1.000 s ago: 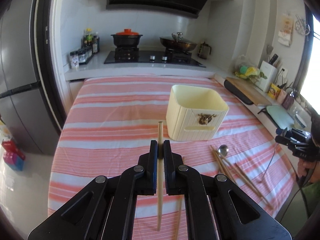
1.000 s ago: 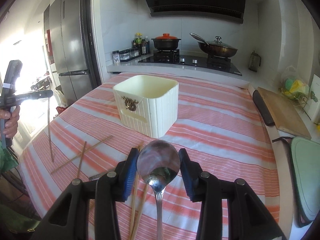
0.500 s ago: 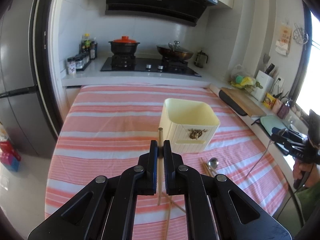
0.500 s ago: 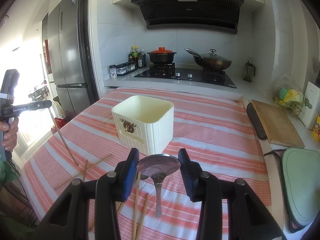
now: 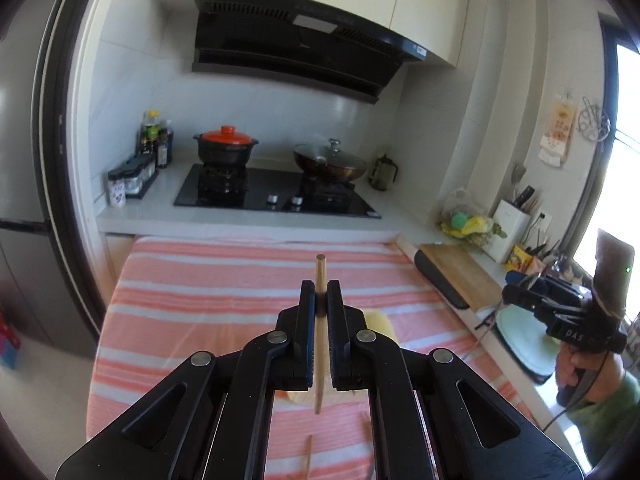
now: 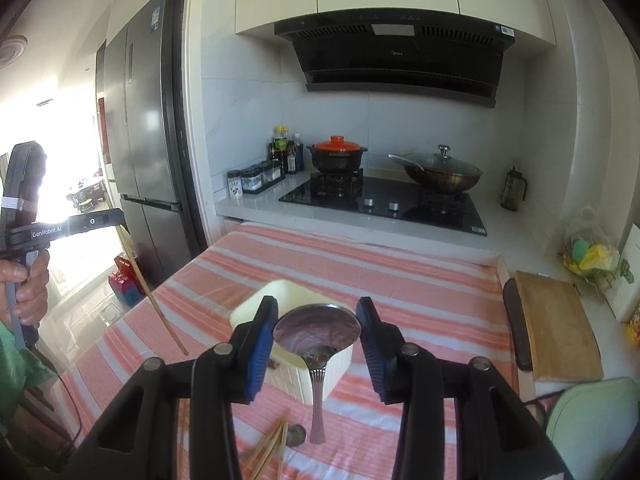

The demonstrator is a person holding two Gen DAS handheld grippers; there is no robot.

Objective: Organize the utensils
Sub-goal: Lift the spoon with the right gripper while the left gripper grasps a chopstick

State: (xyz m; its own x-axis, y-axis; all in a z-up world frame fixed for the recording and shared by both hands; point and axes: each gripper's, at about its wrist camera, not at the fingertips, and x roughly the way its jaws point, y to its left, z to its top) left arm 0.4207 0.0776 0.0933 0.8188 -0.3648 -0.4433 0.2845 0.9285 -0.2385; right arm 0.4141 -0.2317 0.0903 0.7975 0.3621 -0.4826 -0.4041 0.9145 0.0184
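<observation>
Wooden chopstick (image 5: pixel 319 332) pinched between the black pads of the left gripper (image 5: pixel 320 312), jaws drawn narrow and tight on the shaft. Ran near upright through centre frame in the left wrist view, blunt top end poking above the fingertips, lower end hanging free below the jaws over the pink-and-white striped tablecloth (image 5: pixel 208 292). Seen again at left of the right wrist view (image 6: pixel 150 294), slanting down from that same gripper (image 6: pixel 106 218), gripped by a hand (image 6: pixel 26 286) at the far left edge. Steel spoon (image 6: pixel 318 330) caught in the right gripper (image 6: pixel 317 320), bowl wedged crosswise between the blue pads, jaws partway apart at the width of the bowl, both pads touching its rim. Hung with handle straight down, lower centre of frame, tip clear of the cloth. Cream utensil holder (image 6: pixel 280 300) directly behind and beneath the spoon bowl, mostly hidden by jaws and spoon; only a pale sliver of it (image 5: pixel 380 322) peeking out beside the left gripper's right finger in the left wrist view. Loose chopsticks (image 6: pixel 270 446) scattered on the cloth at bottom centre of the right wrist view, a second spoon's bowl (image 6: pixel 297 434) just beside them. Right gripper (image 5: pixel 560 308) also visible at the right edge of the left wrist view, held above the counter side of the table.
</observation>
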